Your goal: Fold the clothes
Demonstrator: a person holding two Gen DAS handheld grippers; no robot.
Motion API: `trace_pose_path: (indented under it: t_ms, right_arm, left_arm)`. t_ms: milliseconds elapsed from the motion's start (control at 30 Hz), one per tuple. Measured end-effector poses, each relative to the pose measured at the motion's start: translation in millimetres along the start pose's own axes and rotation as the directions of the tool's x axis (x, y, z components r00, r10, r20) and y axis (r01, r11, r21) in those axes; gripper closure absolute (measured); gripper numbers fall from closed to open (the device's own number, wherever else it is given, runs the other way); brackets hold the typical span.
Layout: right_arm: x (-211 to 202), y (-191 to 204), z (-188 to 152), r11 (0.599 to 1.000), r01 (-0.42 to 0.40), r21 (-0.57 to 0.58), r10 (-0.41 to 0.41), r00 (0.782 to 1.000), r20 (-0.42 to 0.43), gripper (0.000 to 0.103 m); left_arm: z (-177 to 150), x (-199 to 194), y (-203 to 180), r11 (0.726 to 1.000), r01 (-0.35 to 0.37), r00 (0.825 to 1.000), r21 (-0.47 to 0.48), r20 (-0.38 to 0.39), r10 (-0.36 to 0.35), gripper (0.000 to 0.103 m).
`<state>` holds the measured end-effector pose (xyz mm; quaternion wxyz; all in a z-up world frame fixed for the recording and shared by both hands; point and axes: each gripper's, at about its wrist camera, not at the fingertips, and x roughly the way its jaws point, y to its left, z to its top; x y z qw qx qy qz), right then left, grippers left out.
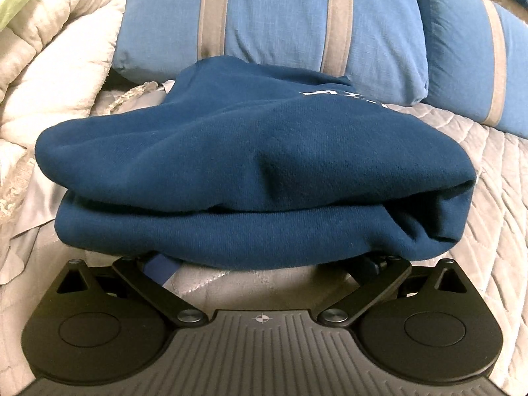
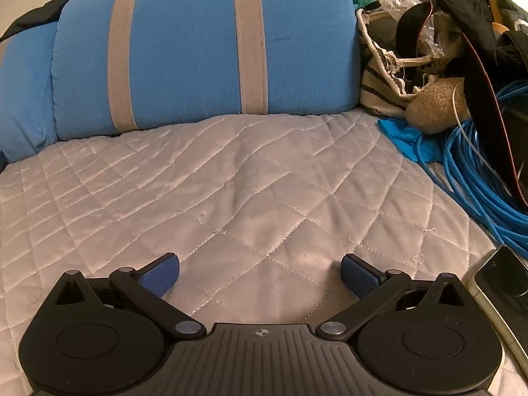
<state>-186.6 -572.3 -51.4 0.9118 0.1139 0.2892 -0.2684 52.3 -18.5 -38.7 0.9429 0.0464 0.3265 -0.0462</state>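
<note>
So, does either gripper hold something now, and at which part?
The right gripper is open and holds nothing. The left gripper's fingers reach under the folded blue sweatshirt; a hold cannot be told.

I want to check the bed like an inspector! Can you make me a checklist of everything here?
Surface: grey quilted bedspread, slightly wrinkled.
Job's things: folded navy blue sweatshirt with white lettering, lying on the bedspread.
Clutter: striped rope-handled bag, black straps, tan fuzzy item, dark phone.
Grippers: left gripper fingertips hidden beneath the sweatshirt's edge; right gripper open, empty.
Cables: coiled blue cable at right.
Surroundings: blue pillows with grey stripes; cream blanket.
</note>
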Motion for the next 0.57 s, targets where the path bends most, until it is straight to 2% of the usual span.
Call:
trace_pose_path:
  t_ms: [567]
  right_arm:
    - [-0.3,0.2,-1.4,1.000,0.005,-0.006,-0.005,1.000,0.009,0.000]
  left_arm:
    - [-2.9,-0.1,-1.3,1.000,0.002,1.000,0.000,0.011,-0.002,0.000]
